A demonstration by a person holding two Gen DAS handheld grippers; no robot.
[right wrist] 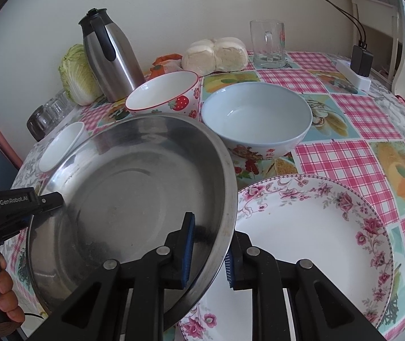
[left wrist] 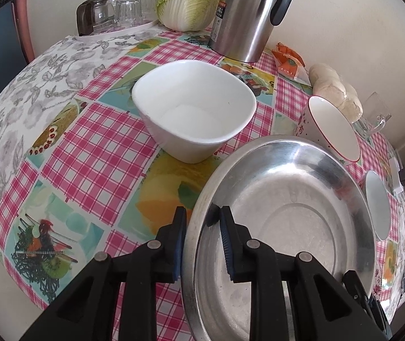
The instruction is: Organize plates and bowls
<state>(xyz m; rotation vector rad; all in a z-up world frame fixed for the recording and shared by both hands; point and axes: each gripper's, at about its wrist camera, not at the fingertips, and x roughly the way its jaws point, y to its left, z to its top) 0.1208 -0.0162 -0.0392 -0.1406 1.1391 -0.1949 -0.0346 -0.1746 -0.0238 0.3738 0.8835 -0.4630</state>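
Right now the steel plate (right wrist: pixel 134 199) hangs tilted above the checked tablecloth (left wrist: pixel 94 147), its right edge over the floral plate (right wrist: pixel 310 244), with the left gripper (left wrist: pixel 201 241) and right gripper (right wrist: pixel 209 251) each clamped on its rim.

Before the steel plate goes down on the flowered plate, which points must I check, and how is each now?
1. Left gripper fingers clamp steel plate rim: ok.
2. Right gripper fingers clamp opposite rim: ok.
3. Flowered plate empty: ok where visible; part hidden.
4. Steel plate level: not ok, tilted.
5. Large white bowl apart from steel rim: cannot tell.
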